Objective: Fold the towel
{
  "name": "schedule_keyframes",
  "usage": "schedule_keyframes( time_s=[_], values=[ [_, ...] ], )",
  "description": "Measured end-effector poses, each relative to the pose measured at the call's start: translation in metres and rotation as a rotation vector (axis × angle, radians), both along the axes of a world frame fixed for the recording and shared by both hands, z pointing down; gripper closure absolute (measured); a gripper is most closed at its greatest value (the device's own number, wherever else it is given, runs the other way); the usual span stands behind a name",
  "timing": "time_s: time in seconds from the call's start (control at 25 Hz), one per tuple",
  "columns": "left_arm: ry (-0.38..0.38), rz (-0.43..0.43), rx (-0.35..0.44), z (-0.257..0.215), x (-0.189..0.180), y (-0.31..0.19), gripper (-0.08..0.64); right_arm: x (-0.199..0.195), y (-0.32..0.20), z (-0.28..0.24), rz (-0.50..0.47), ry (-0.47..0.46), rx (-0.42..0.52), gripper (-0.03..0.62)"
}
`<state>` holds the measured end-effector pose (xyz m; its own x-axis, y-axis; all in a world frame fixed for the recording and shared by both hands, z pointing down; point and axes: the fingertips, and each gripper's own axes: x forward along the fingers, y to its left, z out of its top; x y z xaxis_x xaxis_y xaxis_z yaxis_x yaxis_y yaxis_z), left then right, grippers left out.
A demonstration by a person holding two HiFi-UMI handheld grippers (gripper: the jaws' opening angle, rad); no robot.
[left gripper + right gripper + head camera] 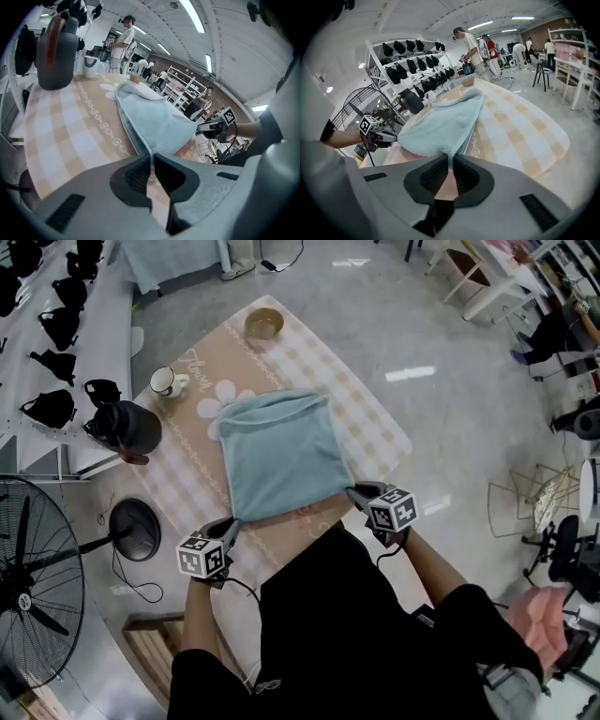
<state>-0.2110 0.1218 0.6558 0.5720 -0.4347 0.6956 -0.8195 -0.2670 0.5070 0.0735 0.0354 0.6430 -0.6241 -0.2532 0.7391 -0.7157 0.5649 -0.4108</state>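
While its jaws are pressed together, the left hand-held gripper is pinching the near left corner of the towel. The right hand-held gripper is nipping the near right corner the same way. That towel is pale blue and soft, and it's doubled over, with stacked edges showing along its sides in both gripper views. It lies roughly square in the middle of the beige-checked tabletop, and its near edge runs between the two grips at the tabletop's near side. Both hand-held grippers slant forward and down with their marker cubes on top, forearms reaching out on either side of the person's dark torso. Further out sit a white mug, a bowl at the far end, and a dark jug on the left.
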Motion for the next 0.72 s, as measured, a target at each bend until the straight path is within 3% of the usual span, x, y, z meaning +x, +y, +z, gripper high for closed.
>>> schedule_keyframes(
  time_s=[0.28,0.72],
  values=[
    [0.161,-0.185,0.085,-0.051,-0.015,-0.042,0.532,-0.001,-0.023,-0.038,-0.029,0.015,0.047,0.560],
    [0.089,-0.264,0.142,-0.083,-0.044,-0.155,0.534,-0.023,-0.114,-0.080,-0.074,-0.014,0.083,0.560]
  ],
)
